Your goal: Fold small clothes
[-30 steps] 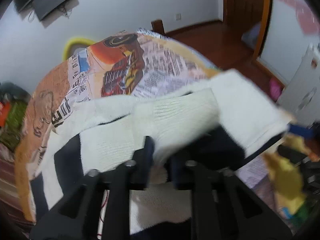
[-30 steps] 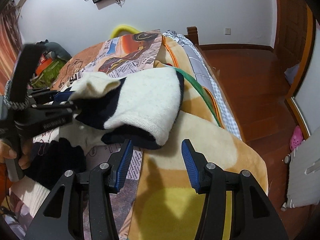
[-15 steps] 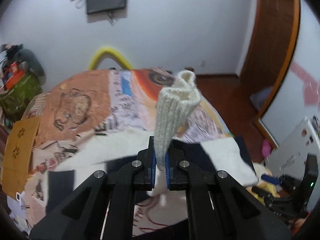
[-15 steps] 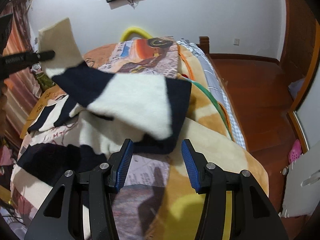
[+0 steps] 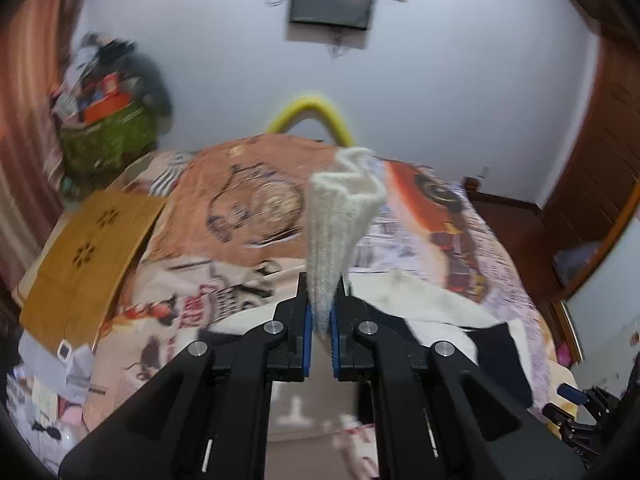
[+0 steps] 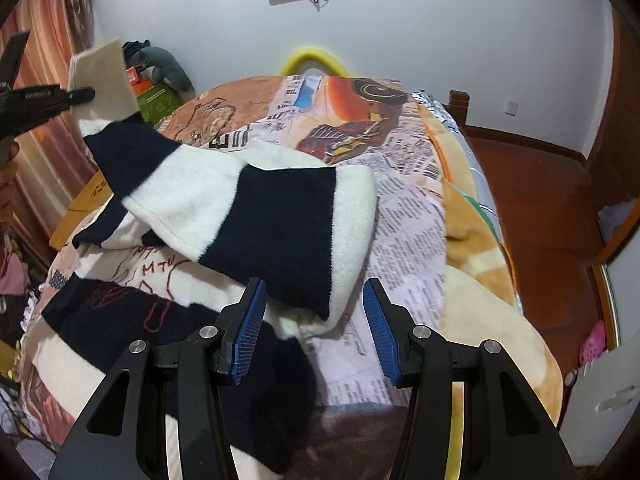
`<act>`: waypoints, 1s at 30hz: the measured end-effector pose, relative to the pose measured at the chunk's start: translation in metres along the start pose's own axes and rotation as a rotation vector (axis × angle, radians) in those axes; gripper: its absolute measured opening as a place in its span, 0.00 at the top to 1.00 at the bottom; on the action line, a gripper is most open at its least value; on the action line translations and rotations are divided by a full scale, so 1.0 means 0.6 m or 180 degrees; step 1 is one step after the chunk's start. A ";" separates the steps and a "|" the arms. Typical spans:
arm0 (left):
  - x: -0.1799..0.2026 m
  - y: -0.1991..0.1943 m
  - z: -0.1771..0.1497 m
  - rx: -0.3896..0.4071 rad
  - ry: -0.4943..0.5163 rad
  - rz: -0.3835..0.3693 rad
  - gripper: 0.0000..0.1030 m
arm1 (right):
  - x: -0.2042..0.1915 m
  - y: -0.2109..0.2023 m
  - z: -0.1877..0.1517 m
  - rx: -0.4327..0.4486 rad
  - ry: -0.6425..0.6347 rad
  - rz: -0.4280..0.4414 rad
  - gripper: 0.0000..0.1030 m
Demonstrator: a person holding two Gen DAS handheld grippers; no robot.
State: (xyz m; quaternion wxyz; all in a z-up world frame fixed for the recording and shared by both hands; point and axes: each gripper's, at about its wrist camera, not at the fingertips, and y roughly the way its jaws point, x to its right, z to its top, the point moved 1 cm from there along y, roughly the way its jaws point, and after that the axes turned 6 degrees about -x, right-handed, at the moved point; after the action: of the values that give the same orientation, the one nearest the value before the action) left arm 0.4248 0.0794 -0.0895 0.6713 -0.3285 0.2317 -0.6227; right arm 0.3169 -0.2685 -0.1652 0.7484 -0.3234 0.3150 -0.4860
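Printed bedspread [image 6: 404,200] under striped sweater [image 6: 280,216], cuff in left gripper [image 5: 320,308]

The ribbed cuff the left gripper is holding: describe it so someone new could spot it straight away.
Start at the bed with the printed blanket; a navy-and-cream striped sweater lies across it. One sleeve rises to the left gripper, shut on the sleeve's end. That end is the ribbed cuff, plain cream and knitted in ridges, unlike the fleecy striped cloth below.

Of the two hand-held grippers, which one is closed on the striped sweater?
The left hand-held gripper: its jaws pinch the cream ribbed cuff of the striped sweater. The right hand-held gripper is open, holding nothing.
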 end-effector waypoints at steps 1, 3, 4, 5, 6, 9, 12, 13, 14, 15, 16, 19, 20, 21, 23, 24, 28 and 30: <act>-0.023 0.008 -0.004 -0.0015 -0.0070 0.0056 0.93 | -0.002 0.005 0.002 -0.0012 0.0015 0.0015 0.55; -0.054 0.018 -0.014 -0.0046 -0.0152 0.0128 0.93 | -0.004 0.018 0.008 -0.0039 0.0040 0.0041 0.55; -0.076 0.027 -0.020 -0.0077 -0.0208 0.0163 0.93 | -0.004 0.026 0.012 -0.0056 0.0046 0.0029 0.55; -0.092 0.035 -0.024 -0.0108 -0.0247 0.0197 0.93 | -0.006 0.031 0.016 -0.0067 0.0049 0.0011 0.55; -0.106 0.043 -0.029 -0.0140 -0.0279 0.0230 0.93 | -0.006 0.035 0.019 -0.0079 0.0054 -0.0002 0.55; -0.152 0.080 -0.051 -0.0342 -0.0364 0.0245 0.93 | -0.003 0.052 0.032 -0.0106 0.0126 0.0017 0.55; -0.171 0.106 -0.081 -0.0550 -0.0392 0.0165 0.93 | 0.001 0.069 0.045 -0.0134 0.0247 0.0095 0.55; -0.175 0.116 -0.092 -0.0628 -0.0405 0.0137 0.93 | 0.002 0.076 0.047 -0.0146 0.0286 0.0136 0.55; -0.181 0.126 -0.104 -0.0709 -0.0422 0.0103 0.93 | 0.003 0.086 0.053 -0.0167 0.0336 0.0194 0.55; -0.183 0.134 -0.113 -0.0770 -0.0433 0.0082 0.93 | 0.003 0.090 0.054 -0.0177 0.0363 0.0233 0.55; -0.188 0.141 -0.125 -0.0841 -0.0445 0.0060 0.93 | 0.003 0.100 0.059 -0.0198 0.0397 0.0287 0.55; -0.198 0.151 -0.150 -0.0977 -0.0468 0.0029 0.93 | 0.001 0.119 0.065 -0.0252 0.0445 0.0356 0.55; -0.200 0.152 -0.159 -0.1013 -0.0470 0.0019 0.93 | 0.000 0.128 0.069 -0.0282 0.0453 0.0384 0.55; -0.203 0.153 -0.165 -0.1038 -0.0467 0.0004 0.93 | -0.001 0.131 0.071 -0.0290 0.0450 0.0398 0.56; -0.208 0.153 -0.172 -0.1070 -0.0444 -0.0032 0.90 | -0.006 0.137 0.080 -0.0262 0.0379 0.0361 0.67; -0.210 0.151 -0.174 -0.1080 -0.0426 -0.0034 0.88 | -0.005 0.138 0.084 -0.0249 0.0347 0.0345 0.79; -0.216 0.131 -0.179 -0.1041 -0.0342 0.0015 0.60 | 0.010 0.131 0.105 -0.0171 0.0330 0.0335 0.88; -0.218 0.118 -0.182 -0.0962 -0.0283 0.0016 0.59 | 0.018 0.135 0.114 -0.0169 0.0289 0.0267 0.89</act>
State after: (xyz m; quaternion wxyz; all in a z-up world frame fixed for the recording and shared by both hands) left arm 0.3791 0.1927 -0.2280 0.6254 -0.4524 0.2936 -0.5639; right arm 0.4169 -0.2409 -0.1901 0.7442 -0.3073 0.3747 -0.4598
